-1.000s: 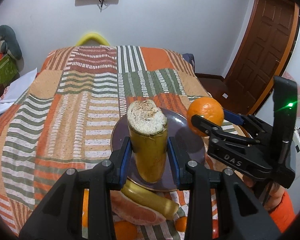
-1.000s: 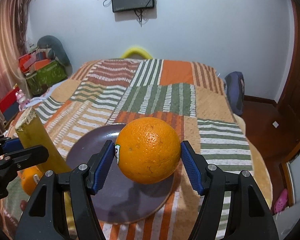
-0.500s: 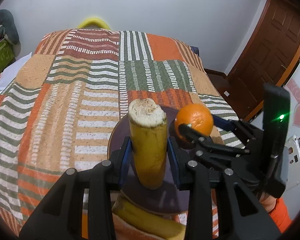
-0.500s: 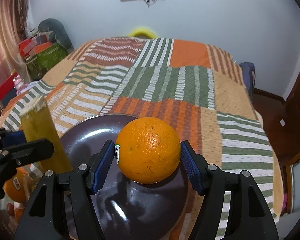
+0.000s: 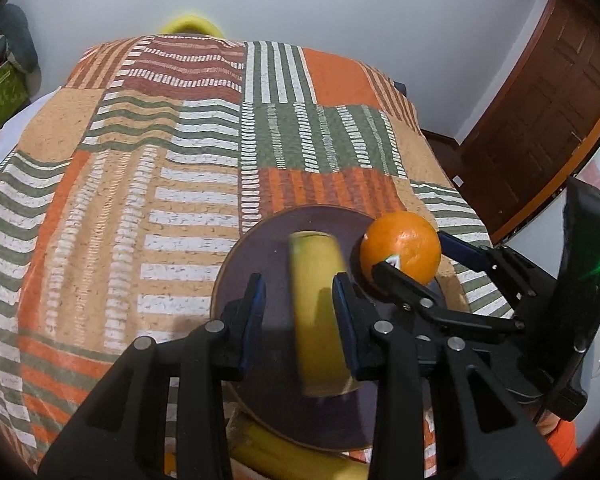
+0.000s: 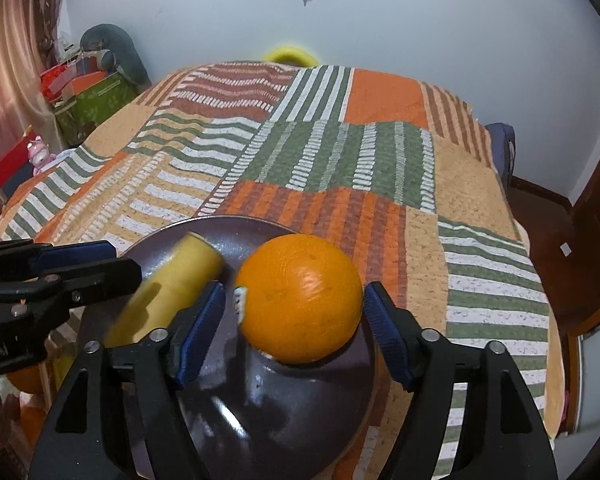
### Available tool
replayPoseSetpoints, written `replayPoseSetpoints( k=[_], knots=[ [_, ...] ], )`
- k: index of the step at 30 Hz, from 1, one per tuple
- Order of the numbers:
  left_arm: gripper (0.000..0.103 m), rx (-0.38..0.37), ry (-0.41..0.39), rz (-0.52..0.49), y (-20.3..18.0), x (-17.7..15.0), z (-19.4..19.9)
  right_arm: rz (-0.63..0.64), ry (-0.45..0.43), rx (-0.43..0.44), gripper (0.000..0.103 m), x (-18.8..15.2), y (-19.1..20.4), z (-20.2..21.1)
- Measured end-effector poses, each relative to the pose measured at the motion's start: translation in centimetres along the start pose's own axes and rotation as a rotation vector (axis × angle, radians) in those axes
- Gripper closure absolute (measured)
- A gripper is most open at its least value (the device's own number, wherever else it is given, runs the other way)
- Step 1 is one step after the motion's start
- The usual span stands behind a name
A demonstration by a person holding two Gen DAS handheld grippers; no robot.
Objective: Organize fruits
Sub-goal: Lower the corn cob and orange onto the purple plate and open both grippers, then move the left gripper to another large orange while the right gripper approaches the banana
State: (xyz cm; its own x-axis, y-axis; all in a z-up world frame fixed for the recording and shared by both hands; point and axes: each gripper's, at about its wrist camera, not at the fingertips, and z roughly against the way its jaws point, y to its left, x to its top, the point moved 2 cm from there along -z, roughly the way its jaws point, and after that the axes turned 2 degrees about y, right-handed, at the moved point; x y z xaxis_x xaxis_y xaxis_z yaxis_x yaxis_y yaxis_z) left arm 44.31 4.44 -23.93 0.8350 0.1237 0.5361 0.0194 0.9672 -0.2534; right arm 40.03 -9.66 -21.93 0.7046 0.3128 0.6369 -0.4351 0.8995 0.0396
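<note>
Both fruits are positioned over the dark plate [image 6: 260,412], which rests on the striped patchwork bedspread [image 5: 148,184] near the foot of the bed.

Left gripper [image 5: 299,312]: jaws spread wider than the banana piece [image 5: 320,312]. A clear gap is seen on the left side; on the right the pad lies close to the peel, contact cannot be told. The piece is motion-blurred in both views — judged to be released and dropping or tipping onto the plate, cut end pointing away from the camera.

Right gripper [image 6: 296,332]: jaws slightly wider than the orange [image 6: 300,298]; small gaps are visible on both sides, so no firm grip is judged. The orange, sticker facing the left pad, appears to sit at or just above the plate surface — its shadow lies directly beneath it. Whether it rests fully on the plate cannot be told.

Reason for the arrangement, as judged: the plate serves as the collecting spot, so both pieces are brought to it together.

Surroundings: a second banana [image 5: 300,460] lies against the plate's near rim, partly under it in the left view. More orange-coloured fruit [image 6: 24,380] is glimpsed behind the left gripper. Obstruction: the two grippers are crowded side by side over one plate, and the banana piece lies just beside the right gripper's left jaw.
</note>
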Motion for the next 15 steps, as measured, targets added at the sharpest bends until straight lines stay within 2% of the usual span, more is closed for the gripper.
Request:
replayPoseSetpoints(
  k=[6, 15],
  knots=[
    [0.069, 0.026, -0.042, -0.003, 0.4, -0.6, 2.8, 0.02, -0.037, -0.03, 0.031, -0.2, 0.7, 2.5],
    [0.069, 0.072, -0.112, -0.043, 0.2, -2.3, 8.7, -0.002, -0.08, -0.021, 0.03, -1.3, 2.0, 7.0]
  ],
)
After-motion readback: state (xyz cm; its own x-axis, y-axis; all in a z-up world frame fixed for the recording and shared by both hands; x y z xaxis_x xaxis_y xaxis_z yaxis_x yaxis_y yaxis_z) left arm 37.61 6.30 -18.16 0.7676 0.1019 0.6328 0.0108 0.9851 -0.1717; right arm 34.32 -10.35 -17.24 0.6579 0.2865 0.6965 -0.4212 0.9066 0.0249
